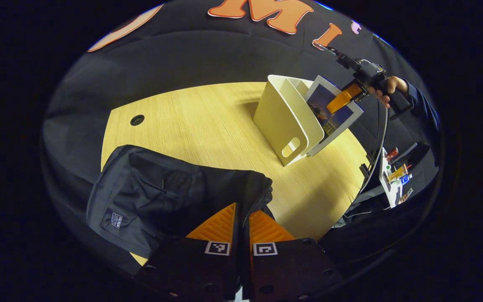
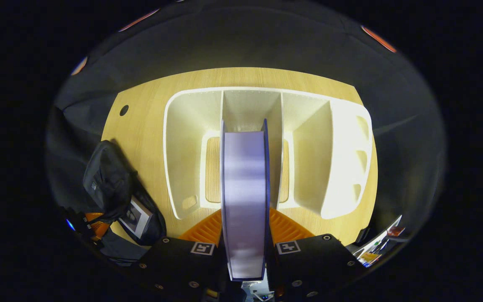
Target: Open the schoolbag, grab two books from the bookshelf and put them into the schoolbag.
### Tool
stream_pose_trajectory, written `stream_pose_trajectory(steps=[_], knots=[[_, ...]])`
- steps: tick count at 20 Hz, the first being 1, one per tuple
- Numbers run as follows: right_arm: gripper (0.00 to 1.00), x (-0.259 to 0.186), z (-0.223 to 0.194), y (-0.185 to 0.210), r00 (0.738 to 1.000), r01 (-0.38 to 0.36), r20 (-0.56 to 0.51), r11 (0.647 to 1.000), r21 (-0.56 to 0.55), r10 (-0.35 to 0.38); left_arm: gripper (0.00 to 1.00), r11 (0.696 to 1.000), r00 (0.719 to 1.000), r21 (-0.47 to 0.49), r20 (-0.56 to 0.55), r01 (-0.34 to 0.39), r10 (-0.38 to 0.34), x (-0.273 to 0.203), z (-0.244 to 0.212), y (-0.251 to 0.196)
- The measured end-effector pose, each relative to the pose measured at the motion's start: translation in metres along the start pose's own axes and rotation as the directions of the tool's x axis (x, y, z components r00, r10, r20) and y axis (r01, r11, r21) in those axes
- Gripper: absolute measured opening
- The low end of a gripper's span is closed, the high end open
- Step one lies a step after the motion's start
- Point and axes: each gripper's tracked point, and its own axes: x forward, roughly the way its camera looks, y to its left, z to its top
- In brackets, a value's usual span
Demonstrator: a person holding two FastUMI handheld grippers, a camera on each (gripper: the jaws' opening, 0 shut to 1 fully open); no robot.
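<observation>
Wooden table [image 1: 208, 121] — white bookshelf [image 2: 266, 113] stands on it.
Right gripper [image 2: 245, 224] clamps a book [image 2: 245, 197] above the bookshelf's middle slot; left gripper [image 1: 243, 218] pinches the schoolbag [image 1: 162, 188] edge — left of the bookshelf.

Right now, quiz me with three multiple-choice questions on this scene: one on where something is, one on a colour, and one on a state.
1. Where is the book that the right hand-held gripper clamps? A: flat on the table. B: at the bookshelf, in line with its middle slot. C: on the floor.
2. What colour is the bookshelf? A: white. B: red. C: green.
3. The schoolbag is: A: zipped shut. B: open, with another book inside. C: hanging on the wall.

Answers:
1. B, the book stands between the shelf's two middle dividers.
2. A, its walls are white.
3. B, a cover shows in the bag's mouth, and the left hand-held gripper pinches the bag's edge.
</observation>
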Motion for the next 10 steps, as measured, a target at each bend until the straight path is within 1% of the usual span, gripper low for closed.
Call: stream_pose_trajectory(steps=[4,10], knots=[[0.39,-0.016,-0.032,0.000,1.000,-0.003,0.018,0.998,0.065,0.002,0.06,0.999,0.999,0.035,-0.005,0.032,-0.031,-0.001,-0.001,-0.001],[0.38,-0.038,-0.096,0.012,0.999,-0.033,0.037,0.985,0.171,0.027,0.06,0.992,0.998,0.111,-0.008,0.065,-0.064,-0.007,-0.003,-0.001]])
